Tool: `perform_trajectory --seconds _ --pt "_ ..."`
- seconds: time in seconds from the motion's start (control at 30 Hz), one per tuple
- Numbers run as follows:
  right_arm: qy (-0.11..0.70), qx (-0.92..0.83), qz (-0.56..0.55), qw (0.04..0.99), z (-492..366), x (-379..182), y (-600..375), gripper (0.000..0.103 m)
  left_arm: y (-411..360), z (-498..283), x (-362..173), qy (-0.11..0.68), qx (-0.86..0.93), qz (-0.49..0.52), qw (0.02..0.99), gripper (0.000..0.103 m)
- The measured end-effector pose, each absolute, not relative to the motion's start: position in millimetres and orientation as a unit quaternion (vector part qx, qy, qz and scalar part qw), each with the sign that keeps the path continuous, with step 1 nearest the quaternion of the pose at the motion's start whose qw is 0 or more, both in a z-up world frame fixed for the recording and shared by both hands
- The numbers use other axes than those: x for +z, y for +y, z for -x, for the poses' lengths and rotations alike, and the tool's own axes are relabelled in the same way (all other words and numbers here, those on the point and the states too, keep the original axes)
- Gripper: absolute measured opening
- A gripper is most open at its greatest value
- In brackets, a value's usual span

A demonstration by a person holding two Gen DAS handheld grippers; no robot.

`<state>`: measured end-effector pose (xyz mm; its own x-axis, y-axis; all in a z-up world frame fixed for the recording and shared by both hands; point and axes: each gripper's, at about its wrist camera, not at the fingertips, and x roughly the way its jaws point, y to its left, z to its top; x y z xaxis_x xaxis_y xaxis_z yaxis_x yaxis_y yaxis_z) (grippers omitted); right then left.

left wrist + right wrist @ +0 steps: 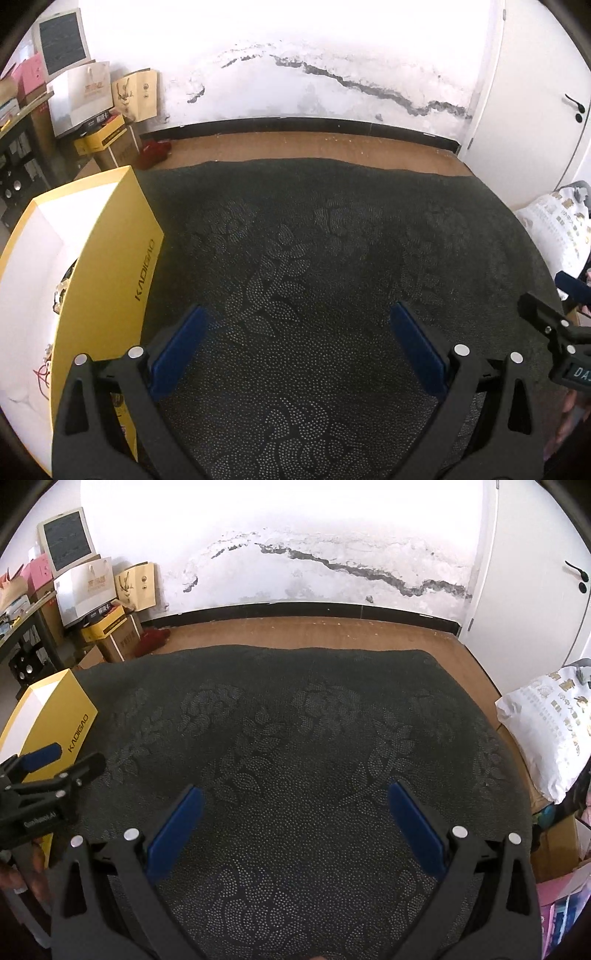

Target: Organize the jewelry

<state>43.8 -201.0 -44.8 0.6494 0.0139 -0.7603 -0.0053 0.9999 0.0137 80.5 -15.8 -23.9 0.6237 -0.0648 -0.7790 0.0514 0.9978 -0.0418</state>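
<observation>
Open yellow cardboard box with white interior (pixel 107 266), printed "KADIGAO", stands on the dark floral-patterned cloth (pixel 314 258) at its left edge; the box's long axis runs from the near edge of the cloth toward the stained white wall (pixel 295 74). Small jewelry pieces (pixel 61 291) lie inside the box, largely hidden by its near yellow wall and too small to identify. The left gripper (pixel 295 325), blue pads spread wide and holding nothing, hovers over the cloth just right of the box. The right gripper (pixel 295 805), likewise spread and empty, hovers farther right of the box. The box's left side is cut off by the frame in both views.
</observation>
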Motion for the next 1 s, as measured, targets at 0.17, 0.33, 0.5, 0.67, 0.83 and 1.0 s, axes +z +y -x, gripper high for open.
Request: perform_trajectory --seconds 0.17,0.33,0.5,0.67,0.83,1.0 --pt "0.417 0.004 -0.004 0.909 -43 -44 -200 0.097 -15 -80 -22 0.431 -0.033 0.008 0.902 0.097" --pt "0.418 0.007 -0.004 0.908 -44 -45 -198 0.097 -12 -80 -21 0.431 -0.032 0.008 0.902 0.097" --pt "0.416 0.009 -0.002 0.909 -47 -43 -196 0.097 -9 -80 -21 0.431 -0.029 0.012 0.902 0.097" --pt "0.417 0.01 0.0 0.909 -48 -43 -196 0.097 -6 -79 -20 0.432 -0.03 0.013 0.901 0.097" --pt "0.418 0.01 0.001 0.909 -50 -43 -195 0.097 -5 -80 -20 0.432 -0.03 0.014 0.901 0.097" --pt "0.417 0.011 0.002 0.909 -51 -44 -192 0.097 -5 -79 -21 0.432 -0.03 0.013 0.901 0.097"
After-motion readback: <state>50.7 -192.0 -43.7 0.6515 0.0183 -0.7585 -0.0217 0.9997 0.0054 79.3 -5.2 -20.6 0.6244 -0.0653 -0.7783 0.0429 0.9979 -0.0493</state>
